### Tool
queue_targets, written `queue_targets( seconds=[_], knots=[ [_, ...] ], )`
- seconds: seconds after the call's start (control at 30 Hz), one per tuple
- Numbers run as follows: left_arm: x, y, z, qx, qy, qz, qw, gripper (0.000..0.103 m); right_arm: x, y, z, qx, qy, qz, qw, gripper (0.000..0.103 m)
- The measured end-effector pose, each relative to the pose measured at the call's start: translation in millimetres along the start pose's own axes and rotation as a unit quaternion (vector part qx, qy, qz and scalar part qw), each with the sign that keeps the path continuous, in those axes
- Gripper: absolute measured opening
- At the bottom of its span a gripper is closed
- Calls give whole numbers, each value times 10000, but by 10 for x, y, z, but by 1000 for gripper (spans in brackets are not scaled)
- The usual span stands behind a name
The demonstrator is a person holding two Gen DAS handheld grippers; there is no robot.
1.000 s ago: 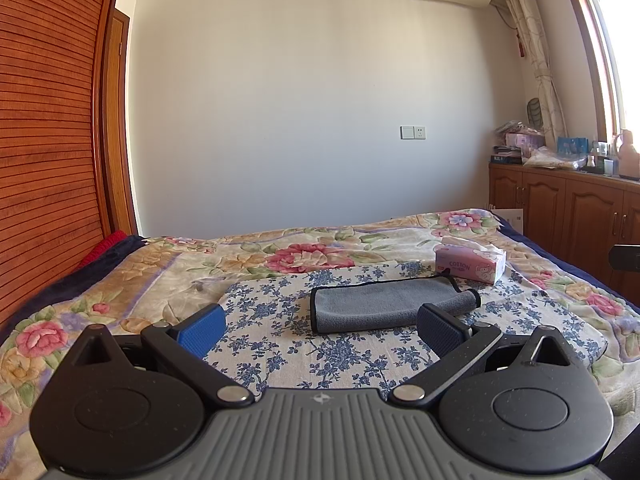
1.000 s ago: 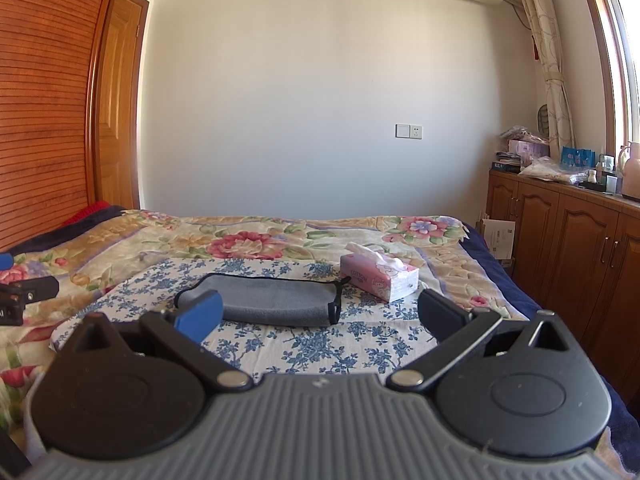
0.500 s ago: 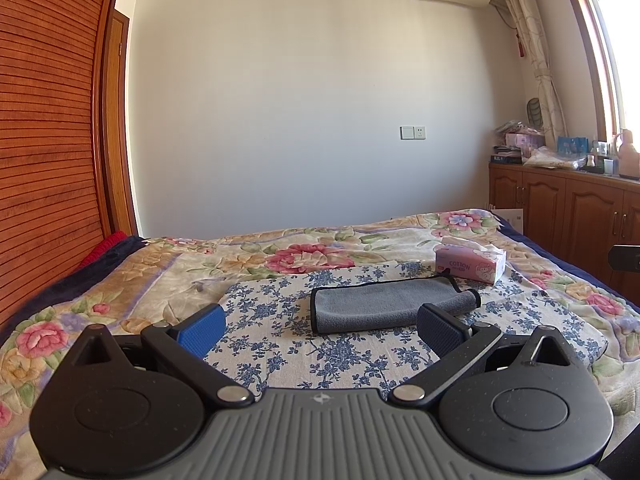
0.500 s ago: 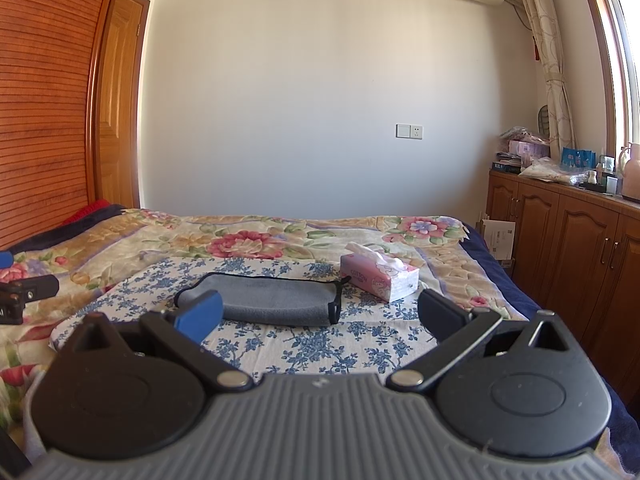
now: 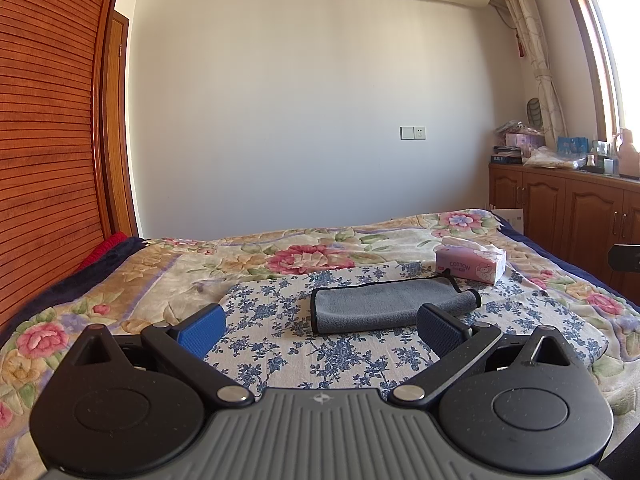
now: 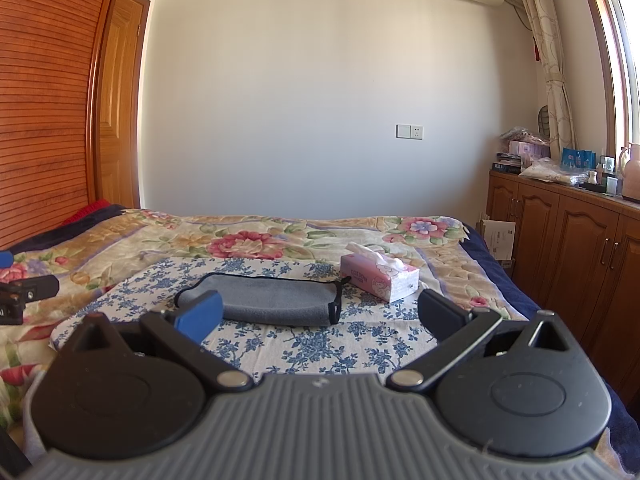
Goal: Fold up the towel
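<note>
A grey towel (image 5: 384,302) with black edging lies folded into a long strip on a blue-flowered white cloth (image 5: 280,320) on the bed; it also shows in the right wrist view (image 6: 276,300). My left gripper (image 5: 320,330) is open and empty, held a little before the towel's near edge. My right gripper (image 6: 320,316) is open and empty, also before the towel. Part of the left gripper (image 6: 24,298) shows at the left edge of the right wrist view, and a bit of the right gripper (image 5: 624,258) at the right edge of the left wrist view.
A pink tissue box (image 5: 470,265) stands just behind the towel's right end, also in the right wrist view (image 6: 378,276). A floral bedspread (image 5: 120,300) covers the bed. Wooden cabinets (image 6: 580,248) line the right; a slatted wooden wardrobe (image 5: 44,140) stands on the left.
</note>
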State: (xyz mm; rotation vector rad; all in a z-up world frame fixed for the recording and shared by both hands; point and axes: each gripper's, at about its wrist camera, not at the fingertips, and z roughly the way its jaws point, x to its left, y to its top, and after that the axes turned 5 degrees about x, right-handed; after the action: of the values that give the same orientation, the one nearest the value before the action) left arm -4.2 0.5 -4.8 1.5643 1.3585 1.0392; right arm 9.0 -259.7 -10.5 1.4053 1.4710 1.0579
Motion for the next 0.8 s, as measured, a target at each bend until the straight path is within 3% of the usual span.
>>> queue_targets(
  seconds=[0.8],
  knots=[
    [3,-1,18,5,21,13,10000,103,2,-1,-1,2,-1,-5,10000,103]
  ],
)
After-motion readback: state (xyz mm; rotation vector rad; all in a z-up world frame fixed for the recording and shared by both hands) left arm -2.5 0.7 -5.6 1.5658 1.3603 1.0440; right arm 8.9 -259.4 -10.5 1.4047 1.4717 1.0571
